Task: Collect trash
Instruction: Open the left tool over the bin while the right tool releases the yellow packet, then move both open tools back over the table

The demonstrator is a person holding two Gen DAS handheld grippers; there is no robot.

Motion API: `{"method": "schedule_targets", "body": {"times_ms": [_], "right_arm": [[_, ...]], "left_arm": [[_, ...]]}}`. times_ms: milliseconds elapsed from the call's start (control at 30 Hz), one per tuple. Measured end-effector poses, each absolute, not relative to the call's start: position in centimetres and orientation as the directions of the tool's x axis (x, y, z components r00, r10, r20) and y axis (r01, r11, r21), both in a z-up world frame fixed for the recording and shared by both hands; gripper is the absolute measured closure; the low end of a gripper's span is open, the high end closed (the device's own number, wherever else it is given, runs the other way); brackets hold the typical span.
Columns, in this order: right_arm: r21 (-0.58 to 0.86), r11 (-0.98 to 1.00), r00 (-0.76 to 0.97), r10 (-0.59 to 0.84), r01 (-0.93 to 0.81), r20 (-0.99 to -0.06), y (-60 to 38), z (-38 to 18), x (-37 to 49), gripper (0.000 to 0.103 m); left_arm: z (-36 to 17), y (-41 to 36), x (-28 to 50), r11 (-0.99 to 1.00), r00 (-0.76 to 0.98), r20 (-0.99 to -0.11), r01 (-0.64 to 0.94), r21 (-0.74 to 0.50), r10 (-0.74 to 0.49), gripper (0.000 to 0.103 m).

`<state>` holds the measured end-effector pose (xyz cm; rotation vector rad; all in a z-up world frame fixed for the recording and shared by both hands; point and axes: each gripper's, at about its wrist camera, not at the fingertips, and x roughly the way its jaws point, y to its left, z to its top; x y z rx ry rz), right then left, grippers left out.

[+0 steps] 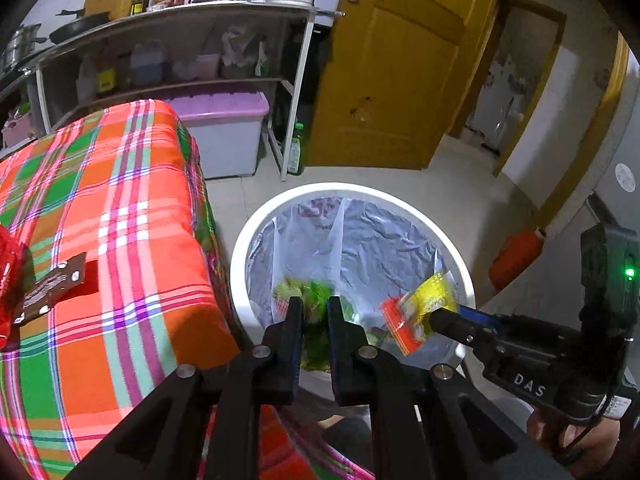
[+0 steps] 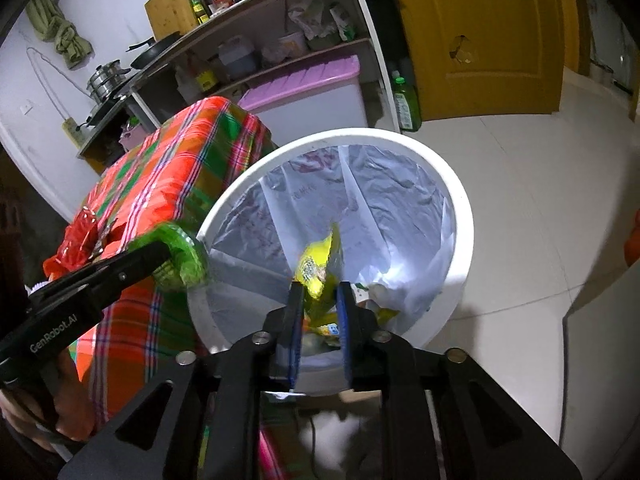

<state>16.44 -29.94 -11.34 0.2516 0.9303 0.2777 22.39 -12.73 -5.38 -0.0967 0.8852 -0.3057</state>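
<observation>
A white trash bin [image 1: 248,232] lined with a grey bag stands on the floor beside the table. My left gripper [image 1: 315,304] hangs over its near rim, shut on a crumpled green wrapper [image 1: 316,292]; the right wrist view shows that green wrapper [image 2: 188,260] at the bin's left rim [image 2: 400,138]. My right gripper [image 2: 320,286] is over the bin's inside. A yellow and red wrapper [image 2: 320,256] sits between its fingers, leaning on the left one, and the pads stand apart from it. From the left wrist view, that yellow wrapper [image 1: 432,296] sticks out blurred at the right gripper's tip [image 1: 436,318].
The table with a plaid cloth [image 1: 100,200] carries a brown wrapper [image 1: 52,284] and a red wrapper [image 2: 80,236]. Behind it stand a shelf rack, a purple-lidded box [image 1: 224,132], a green bottle [image 1: 296,152] and a yellow door [image 1: 384,80]. Other trash lies in the bin.
</observation>
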Motion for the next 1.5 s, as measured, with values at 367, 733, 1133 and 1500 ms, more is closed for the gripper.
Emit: {"method": "schedule_targets", "body": {"times_ms": [367,733,1133,1500], "right_arm": [[0.333,0.934,0.589,0.342,-0.13,-0.732,-30.2,-10.5,15.7,0.07],[0.308,0.931,0.651,0.36,-0.198,-0.668,-28.6,-6.4,13.0,0.07],[0.263,0.915,0.676,0.403,-0.305,-0.617,-24.9,-3.1,10.2,0.069],[0.241,0.895,0.673,0.442,-0.375,-0.594,-21.9,-1.6,8.7,0.066]], "left_arm": [[-5.0,-12.6,21.8,0.947,0.595,-0.738,0.227,-0.226,-0.319,0.084],[-1.8,-10.1,18.5,0.95,0.668,-0.675,0.211,-0.232,-0.313,0.084],[1.0,-6.7,14.4,0.959,0.733,-0.62,0.178,-0.221,-0.279,0.084],[2.4,-3.4,11.6,0.968,0.772,-0.59,0.132,-0.214,-0.236,0.084]]}}
